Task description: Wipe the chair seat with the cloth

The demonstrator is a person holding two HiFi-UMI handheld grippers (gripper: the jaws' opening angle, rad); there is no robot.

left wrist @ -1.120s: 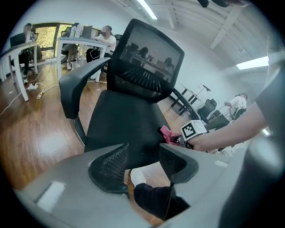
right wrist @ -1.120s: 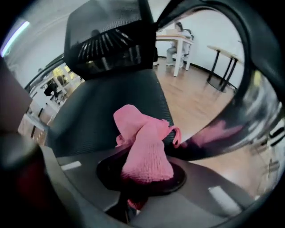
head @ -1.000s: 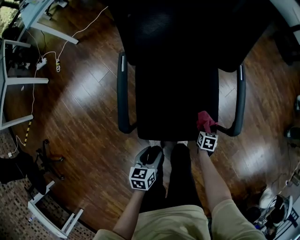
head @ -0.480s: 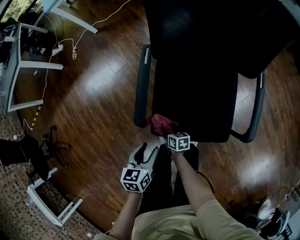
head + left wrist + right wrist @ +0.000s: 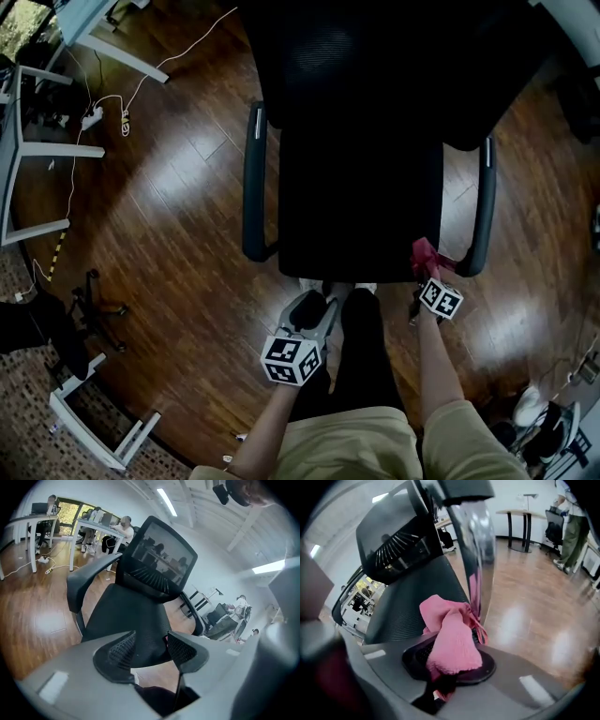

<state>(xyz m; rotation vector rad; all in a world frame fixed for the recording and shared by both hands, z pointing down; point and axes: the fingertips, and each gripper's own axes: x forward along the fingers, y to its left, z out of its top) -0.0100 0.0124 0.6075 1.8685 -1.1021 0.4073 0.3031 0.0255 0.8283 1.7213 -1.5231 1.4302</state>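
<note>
The black mesh office chair's seat (image 5: 358, 211) lies straight ahead in the head view, its backrest (image 5: 375, 56) beyond it. My right gripper (image 5: 430, 276) is at the seat's front right corner, beside the right armrest (image 5: 484, 206), shut on a bunched pink cloth (image 5: 424, 252). In the right gripper view the pink cloth (image 5: 451, 639) fills the jaws, with the seat (image 5: 412, 602) behind it and the chrome armrest post (image 5: 477, 550) just right of it. My left gripper (image 5: 310, 307) hangs open below the seat's front edge. Nothing sits between its fingers (image 5: 117, 652); the seat (image 5: 126, 620) lies ahead.
Wooden floor surrounds the chair. White desk legs (image 5: 37, 155) and a power strip with cables (image 5: 91, 117) are at the upper left. A black wheeled base (image 5: 94, 309) and a white frame (image 5: 94, 422) stand at lower left. The person's legs (image 5: 361, 356) are against the seat front.
My right gripper has carried the pink cloth from the seat's front left corner across to the front right corner. The left gripper stays open and low near the legs.
</note>
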